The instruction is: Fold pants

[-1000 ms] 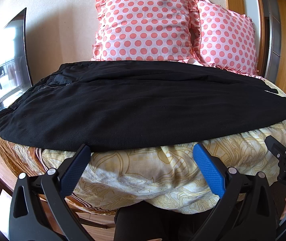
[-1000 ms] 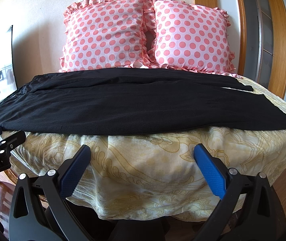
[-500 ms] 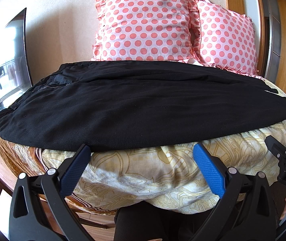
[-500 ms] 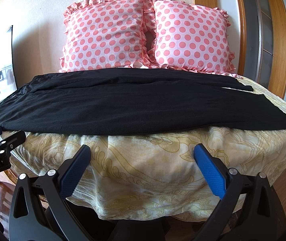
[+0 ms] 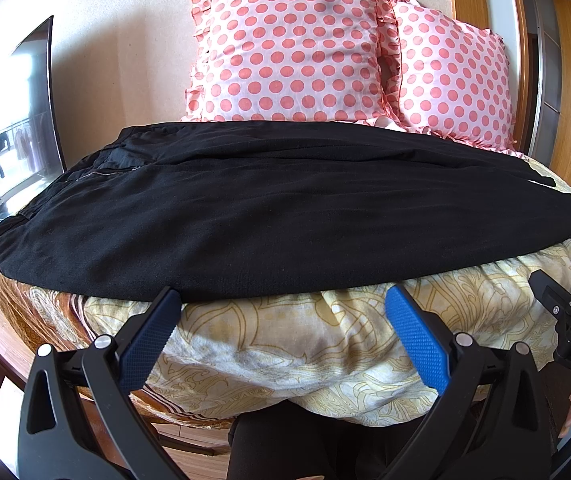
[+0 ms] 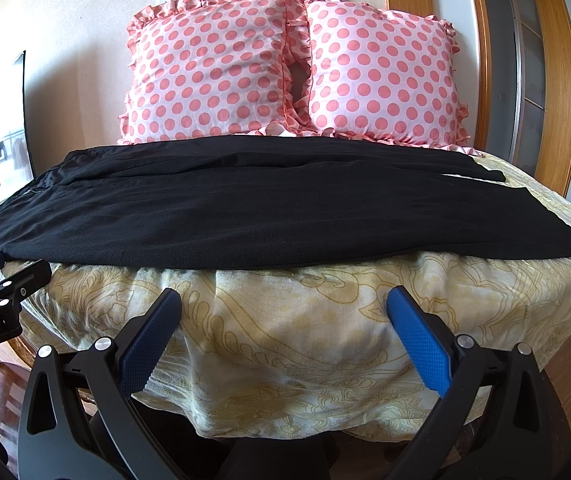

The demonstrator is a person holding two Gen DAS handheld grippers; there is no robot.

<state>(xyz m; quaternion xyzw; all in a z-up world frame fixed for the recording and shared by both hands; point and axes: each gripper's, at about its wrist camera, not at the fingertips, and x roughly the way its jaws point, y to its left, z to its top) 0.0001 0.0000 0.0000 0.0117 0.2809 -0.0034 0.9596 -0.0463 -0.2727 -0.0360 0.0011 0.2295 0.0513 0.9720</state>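
None of the folding looks done: one pair of black knit pants lies spread flat across the yellow patterned bedspread in the middle of both frames, waistband at the left, both legs side by side running right. Two pink polka-dot ruffled pillows stand behind it in the upper centre. Two black grippers with blue pads, left gripper and right gripper, hover at the lower edge, spread wide and empty, touching no cloth.
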